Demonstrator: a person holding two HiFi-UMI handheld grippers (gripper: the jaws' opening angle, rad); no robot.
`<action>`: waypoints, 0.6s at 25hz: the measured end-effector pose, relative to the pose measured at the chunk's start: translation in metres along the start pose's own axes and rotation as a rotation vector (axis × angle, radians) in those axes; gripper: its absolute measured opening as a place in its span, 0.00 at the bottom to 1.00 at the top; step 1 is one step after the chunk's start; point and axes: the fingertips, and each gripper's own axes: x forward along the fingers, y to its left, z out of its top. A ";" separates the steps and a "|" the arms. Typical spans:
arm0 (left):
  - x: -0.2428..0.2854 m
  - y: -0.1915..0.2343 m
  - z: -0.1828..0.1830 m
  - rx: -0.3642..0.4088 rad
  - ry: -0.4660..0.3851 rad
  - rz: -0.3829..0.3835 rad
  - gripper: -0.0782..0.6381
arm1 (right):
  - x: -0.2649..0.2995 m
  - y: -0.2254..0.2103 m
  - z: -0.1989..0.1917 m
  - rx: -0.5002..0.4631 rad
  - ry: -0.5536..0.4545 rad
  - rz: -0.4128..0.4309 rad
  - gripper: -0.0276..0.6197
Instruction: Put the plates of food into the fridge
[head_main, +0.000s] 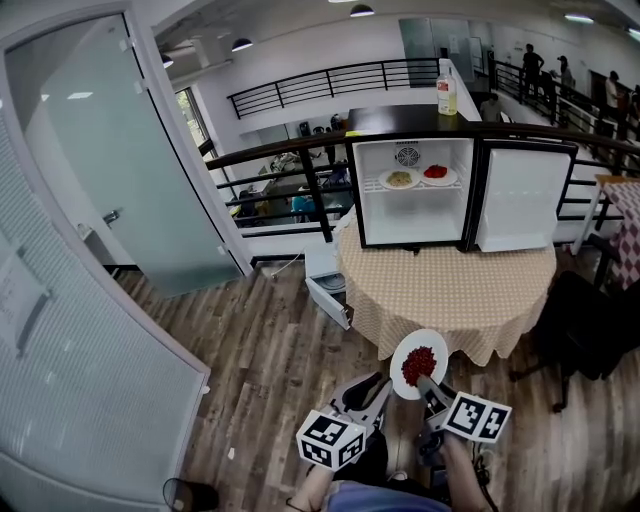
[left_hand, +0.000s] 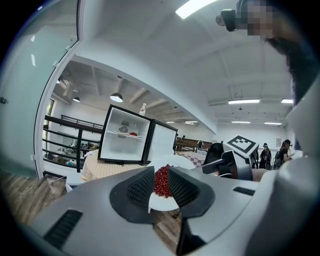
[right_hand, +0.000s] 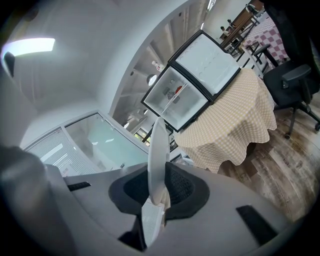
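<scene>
Closest, at 6 o'clock, are both tools. The right hand-held gripper (head_main: 428, 386) is shut tight on the rim of a plate (head_main: 432, 345) of red food (head_main: 417, 365), which sits just above it. The left hand-held gripper (head_main: 372, 384) is open a little and holds nothing. At 12 o'clock the fridge (head_main: 412, 225) stands open on the surface (head_main: 450, 290) — two full plates (head_main: 400, 180) rest on its shelf.
</scene>
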 end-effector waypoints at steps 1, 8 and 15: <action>0.003 0.004 0.000 -0.002 0.004 0.002 0.22 | 0.004 -0.001 0.001 0.004 0.002 -0.001 0.14; 0.038 0.031 0.003 -0.011 0.015 -0.023 0.22 | 0.035 -0.014 0.024 0.020 -0.005 -0.026 0.14; 0.084 0.076 0.021 -0.012 0.023 -0.062 0.22 | 0.087 -0.024 0.059 0.047 -0.019 -0.052 0.14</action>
